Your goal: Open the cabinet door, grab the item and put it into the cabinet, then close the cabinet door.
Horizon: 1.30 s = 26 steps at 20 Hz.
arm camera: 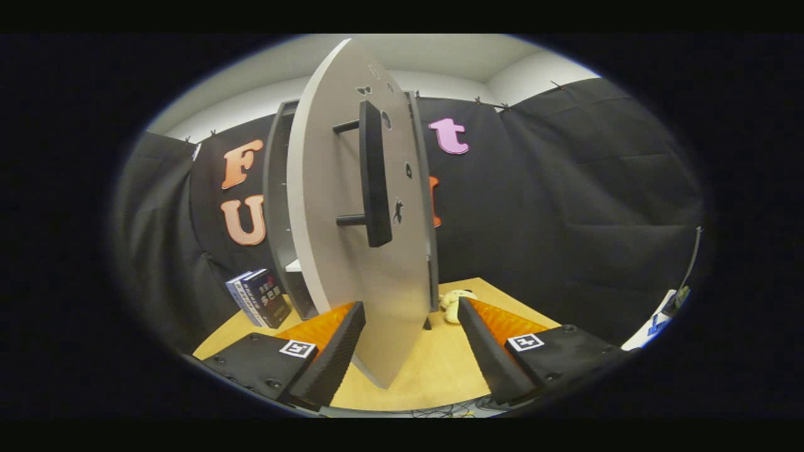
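While the cabinet door (352, 251) stands swung wide, its edge reaching down between the fingers, the gripper (411, 314) is spread open and grips nothing. Behind the door, the cabinet (279, 188) shows a pale shelf; whatever it holds is hidden. A small plush toy (453, 302) lies on the wooden table (433, 370) just beyond the right finger. Books (259, 298) lean beside the cabinet.

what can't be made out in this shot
- Cabinet interior: the open door swung toward the gripper view covers most of it.
- Plush toy: partly behind the door's edge and the right finger; shape unclear.
- Books: cover print too small.
- Claw: open, straddling the door's lower edge; contact unclear.
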{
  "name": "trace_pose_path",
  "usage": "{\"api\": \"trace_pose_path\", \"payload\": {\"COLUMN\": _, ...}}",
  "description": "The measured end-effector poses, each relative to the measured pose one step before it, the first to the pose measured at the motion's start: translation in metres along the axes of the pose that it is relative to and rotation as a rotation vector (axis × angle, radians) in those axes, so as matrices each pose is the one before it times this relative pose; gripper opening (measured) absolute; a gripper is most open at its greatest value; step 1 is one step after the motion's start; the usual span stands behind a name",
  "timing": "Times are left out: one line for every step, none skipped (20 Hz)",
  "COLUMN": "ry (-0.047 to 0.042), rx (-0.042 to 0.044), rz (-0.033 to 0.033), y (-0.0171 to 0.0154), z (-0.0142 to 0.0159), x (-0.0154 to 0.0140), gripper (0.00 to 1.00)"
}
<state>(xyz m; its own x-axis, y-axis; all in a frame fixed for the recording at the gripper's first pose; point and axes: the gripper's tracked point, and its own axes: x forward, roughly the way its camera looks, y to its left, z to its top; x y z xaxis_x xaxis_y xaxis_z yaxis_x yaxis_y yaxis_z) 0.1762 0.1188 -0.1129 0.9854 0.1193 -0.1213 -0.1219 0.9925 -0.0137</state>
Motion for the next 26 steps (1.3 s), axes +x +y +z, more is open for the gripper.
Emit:
{"api": "trace_pose_path", "payload": {"ry": 0.00454, "rx": 0.00312, "rz": 0.01314, "y": 0.01320, "z": -0.00246, "x": 0.00570, "gripper": 0.96}}
{"api": "trace_pose_path", "payload": {"ry": 0.00417, "rx": 0.00278, "rz": 0.01379, "y": 0.01392, "z": -0.00061, "x": 0.00677, "gripper": 0.96}}
{"api": "trace_pose_path", "payload": {"ry": 0.00374, "rx": 0.00065, "rz": 0.01403, "y": 0.01228, "z": -0.00203, "x": 0.00760, "gripper": 0.95}}
{"api": "trace_pose_path", "payload": {"ry": 0.00551, "rx": -0.00048, "rz": 0.01143, "y": 0.01175, "z": -0.00098, "x": 0.00971, "gripper": 0.95}}
{"api": "trace_pose_path", "payload": {"ry": 0.00414, "rx": -0.00360, "rz": 0.01390, "y": 0.01376, "z": -0.00227, "x": 0.01108, "gripper": 0.96}}
{"api": "trace_pose_path", "payload": {"ry": 0.00484, "rx": -0.01040, "rz": 0.01529, "y": 0.01513, "z": 0.00008, "x": 0.01220, "gripper": 0.96}}
{"api": "trace_pose_path", "payload": {"ry": 0.00292, "rx": -0.01447, "rz": 0.01079, "y": 0.01319, "z": -0.00033, "x": 0.01487, "gripper": 0.96}}
{"api": "trace_pose_path", "payload": {"ry": 0.00200, "rx": -0.01614, "rz": 0.00971, "y": 0.01078, "z": 0.00140, "x": 0.01638, "gripper": 0.96}}
{"api": "trace_pose_path", "payload": {"ry": -0.00458, "rx": -0.01411, "rz": 0.00956, "y": 0.00971, "z": 0.00308, "x": 0.01632, "gripper": 0.96}}
{"api": "trace_pose_path", "payload": {"ry": -0.00228, "rx": -0.00783, "rz": 0.01072, "y": 0.00751, "z": 0.00281, "x": 0.01911, "gripper": 0.96}}
{"api": "trace_pose_path", "payload": {"ry": 0.00256, "rx": 0.00387, "rz": 0.01344, "y": 0.00730, "z": 0.00099, "x": 0.01731, "gripper": 0.96}}
{"api": "trace_pose_path", "payload": {"ry": 0.00842, "rx": 0.01197, "rz": 0.00813, "y": 0.00430, "z": 0.00067, "x": 0.01256, "gripper": 0.96}}
{"api": "trace_pose_path", "payload": {"ry": 0.00470, "rx": 0.01325, "rz": -0.00159, "y": 0.00391, "z": 0.00072, "x": 0.01240, "gripper": 0.96}}
{"api": "trace_pose_path", "payload": {"ry": 0.00289, "rx": 0.00325, "rz": -0.00647, "y": 0.00539, "z": -0.00026, "x": 0.01087, "gripper": 0.96}}
{"api": "trace_pose_path", "payload": {"ry": 0.00078, "rx": -0.00208, "rz": -0.01095, "y": 0.00361, "z": 0.00019, "x": 0.00912, "gripper": 0.96}}
{"api": "trace_pose_path", "payload": {"ry": -0.00137, "rx": -0.00406, "rz": -0.01085, "y": 0.00382, "z": -0.00041, "x": 0.00911, "gripper": 0.96}}
{"api": "trace_pose_path", "payload": {"ry": 0.00011, "rx": -0.00111, "rz": -0.00926, "y": 0.00270, "z": 0.00025, "x": 0.00718, "gripper": 0.96}}
{"api": "trace_pose_path", "payload": {"ry": -0.00086, "rx": 0.00371, "rz": -0.00762, "y": 0.00427, "z": -0.00098, "x": 0.00871, "gripper": 0.96}}
{"api": "trace_pose_path", "payload": {"ry": 0.00040, "rx": 0.00697, "rz": -0.00487, "y": 0.00302, "z": -0.00050, "x": 0.00679, "gripper": 0.96}}
{"api": "trace_pose_path", "payload": {"ry": 0.00009, "rx": 0.01050, "rz": -0.00740, "y": 0.00014, "z": -0.00102, "x": 0.00610, "gripper": 0.96}}
{"api": "trace_pose_path", "payload": {"ry": 0.00734, "rx": 0.01001, "rz": -0.00883, "y": 0.00007, "z": -0.00252, "x": 0.00570, "gripper": 0.96}}
{"api": "trace_pose_path", "payload": {"ry": 0.01373, "rx": 0.00569, "rz": -0.00566, "y": -0.00072, "z": -0.00472, "x": 0.00283, "gripper": 0.96}}
{"api": "trace_pose_path", "payload": {"ry": 0.01524, "rx": 0.00147, "rz": -0.00541, "y": -0.00081, "z": -0.00595, "x": 0.00224, "gripper": 0.96}}
{"api": "trace_pose_path", "payload": {"ry": 0.00457, "rx": 0.00436, "rz": -0.00801, "y": -0.00092, "z": -0.00243, "x": 0.00161, "gripper": 0.96}}
{"api": "trace_pose_path", "payload": {"ry": -0.00301, "rx": 0.00812, "rz": -0.00543, "y": -0.00059, "z": -0.00048, "x": 0.00016, "gripper": 0.96}}
{"api": "trace_pose_path", "payload": {"ry": -0.00377, "rx": 0.00693, "rz": -0.00721, "y": -0.00022, "z": 0.00110, "x": 0.00086, "gripper": 0.96}}
